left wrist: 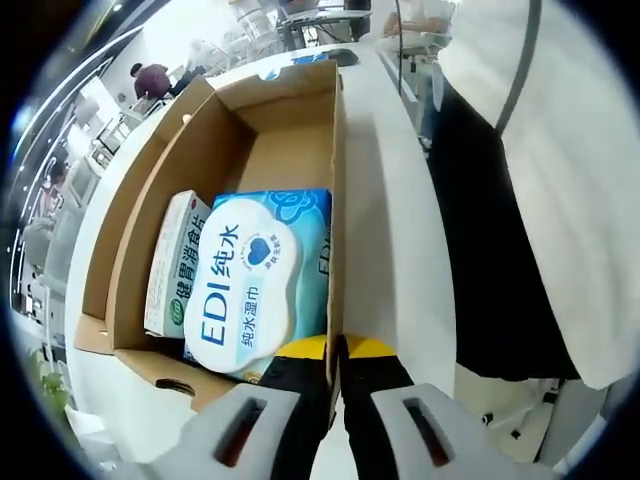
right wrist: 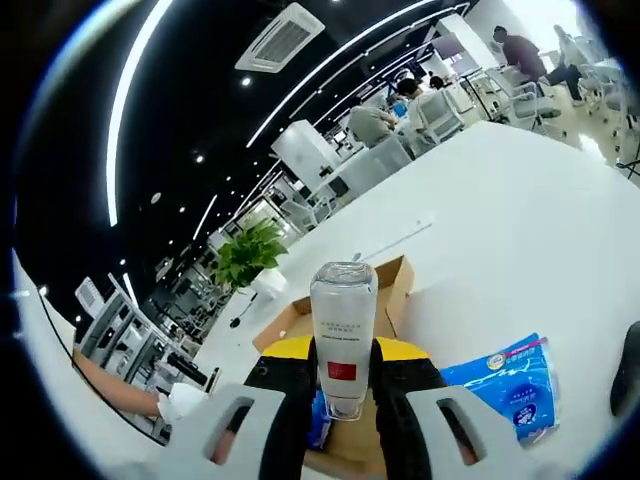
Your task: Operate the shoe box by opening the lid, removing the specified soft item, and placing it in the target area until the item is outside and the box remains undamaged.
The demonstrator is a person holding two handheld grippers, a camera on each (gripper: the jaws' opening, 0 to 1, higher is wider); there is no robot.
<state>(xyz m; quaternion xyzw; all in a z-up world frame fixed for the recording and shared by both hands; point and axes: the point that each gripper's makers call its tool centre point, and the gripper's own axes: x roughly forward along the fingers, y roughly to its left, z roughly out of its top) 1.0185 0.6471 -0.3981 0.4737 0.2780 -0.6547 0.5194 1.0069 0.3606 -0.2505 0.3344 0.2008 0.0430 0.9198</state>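
Note:
An open cardboard shoe box (left wrist: 290, 140) lies on a white table (left wrist: 385, 200). Inside it rest a blue wet-wipes pack with a white lid (left wrist: 250, 285) and a white-and-green carton (left wrist: 175, 265). My left gripper (left wrist: 335, 375) is shut on the top edge of the box's near right wall. In the right gripper view, my right gripper (right wrist: 343, 385) is shut on a clear bottle with a red label (right wrist: 343, 320), held upright above the box (right wrist: 395, 285). A blue soft pack (right wrist: 510, 385) lies on the table to the right of the box.
A person in a white top and dark clothing (left wrist: 500, 230) stands close along the table's right side. The wide white table (right wrist: 520, 220) stretches beyond the box. Seated people, chairs and a potted plant (right wrist: 250, 255) are far behind. A dark object (right wrist: 628, 370) shows at the right edge.

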